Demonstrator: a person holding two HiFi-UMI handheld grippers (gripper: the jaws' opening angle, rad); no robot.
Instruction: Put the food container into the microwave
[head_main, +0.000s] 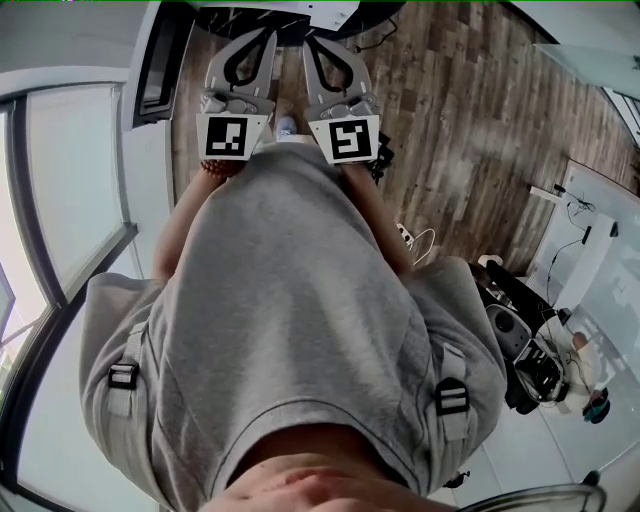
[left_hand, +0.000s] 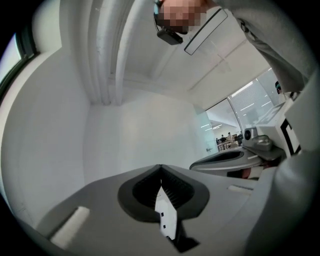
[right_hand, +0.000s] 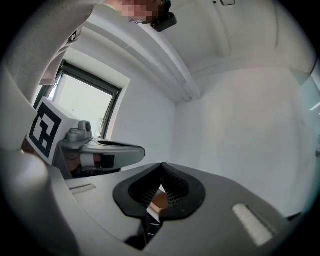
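Food container: cannot be made out in any of the 3 views.
Grey T-shirt (head_main: 290, 330): fills the middle of the head view and hides what lies below the person; 2 strap buckles (head_main: 452, 397) sit on the shoulders.
Wood-plank floor (head_main: 470, 130): seen only in the head view, beyond the torso.
White walls (left_hand: 135, 135): only the 2 gripper views show them.
Dark-framed panel (head_main: 158, 60): cut off at the upper left; what it is cannot be told.
Left hand-held gripper (head_main: 264, 34): held before the torso, just beside the other. Its own view (left_hand: 160, 167) shows the jaws together at the tips, clamping nothing.
Right hand-held gripper (head_main: 311, 42): its own view (right_hand: 161, 166) shows the jaws together at the tips, clamping nothing; the left gripper's marker cube (right_hand: 45, 127) shows at its side.
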